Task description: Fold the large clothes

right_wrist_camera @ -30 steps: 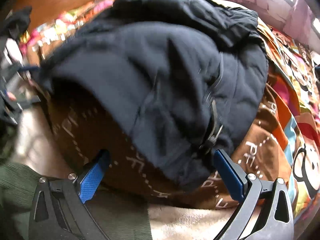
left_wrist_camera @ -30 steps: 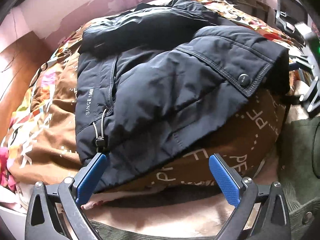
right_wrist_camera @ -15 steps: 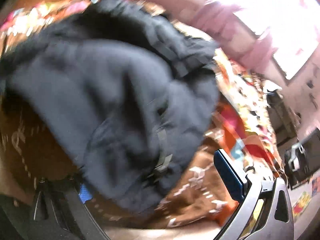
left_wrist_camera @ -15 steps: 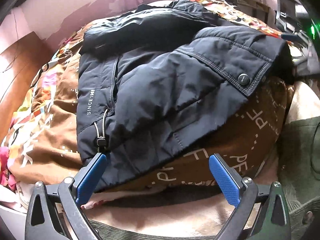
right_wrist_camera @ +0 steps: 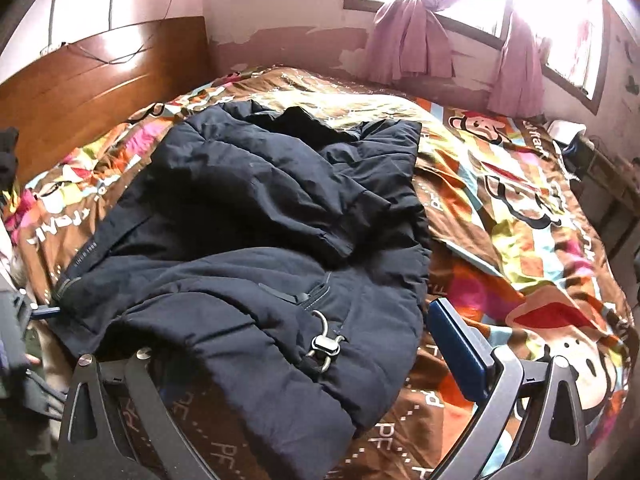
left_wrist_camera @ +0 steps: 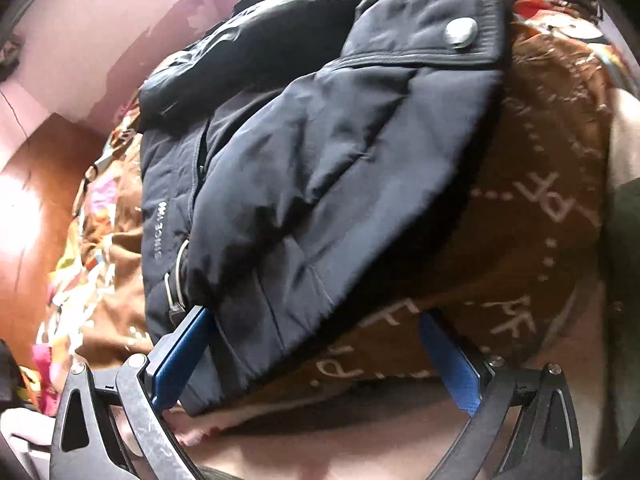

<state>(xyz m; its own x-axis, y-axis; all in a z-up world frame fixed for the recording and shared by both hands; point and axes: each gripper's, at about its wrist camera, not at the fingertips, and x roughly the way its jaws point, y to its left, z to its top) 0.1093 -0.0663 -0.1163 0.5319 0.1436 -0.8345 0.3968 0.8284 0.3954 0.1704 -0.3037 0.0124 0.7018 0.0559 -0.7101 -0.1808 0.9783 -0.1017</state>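
A dark navy padded jacket (left_wrist_camera: 320, 168) lies folded over on a brown printed bedspread (left_wrist_camera: 540, 208). My left gripper (left_wrist_camera: 316, 360) is open at the jacket's near hem. Its left blue pad (left_wrist_camera: 180, 356) touches the hem corner by the cord toggle, and its right pad (left_wrist_camera: 448, 364) is over the bedspread. In the right wrist view the same jacket (right_wrist_camera: 248, 216) spreads across the bed. My right gripper (right_wrist_camera: 320, 312) is open, its right pad (right_wrist_camera: 460, 348) beside the hem. The jacket's lower edge, with a metal toggle (right_wrist_camera: 322, 350), covers its left finger.
A colourful cartoon-print bedspread (right_wrist_camera: 520, 208) covers the bed to the right of the jacket. A wooden headboard (right_wrist_camera: 100, 76) stands at the back left. Pink curtains (right_wrist_camera: 408, 36) hang at the windows. A green garment shows at the left wrist view's right edge (left_wrist_camera: 628, 216).
My right gripper has swung up and back from close against the jacket, so it now looks across the whole bed. My left gripper has pushed in closer to the hem and tilted.
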